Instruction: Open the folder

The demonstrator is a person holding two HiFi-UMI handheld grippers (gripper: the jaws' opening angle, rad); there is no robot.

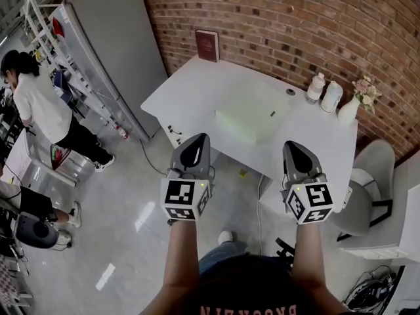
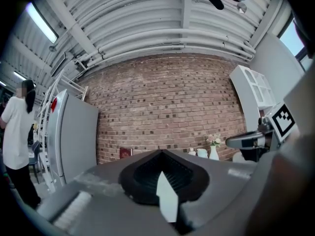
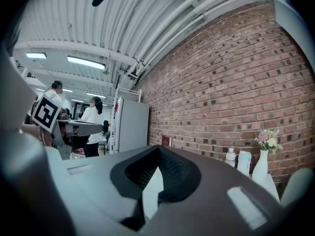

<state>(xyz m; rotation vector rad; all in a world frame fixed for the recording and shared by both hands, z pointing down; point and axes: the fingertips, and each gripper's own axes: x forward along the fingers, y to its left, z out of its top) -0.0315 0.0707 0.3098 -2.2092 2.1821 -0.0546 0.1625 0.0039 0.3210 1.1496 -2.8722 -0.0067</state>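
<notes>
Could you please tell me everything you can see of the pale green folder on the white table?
The folder is a pale green, flat rectangle, plastic or card by its look. It lies seemingly closed on the white table, near the front edge and slightly askew to it. A small dark spot, perhaps a clasp, sits towards its right side. Nothing but the table touches it.

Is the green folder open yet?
Shut: the folder lies flat on the table as one closed slab, cover down.
</notes>
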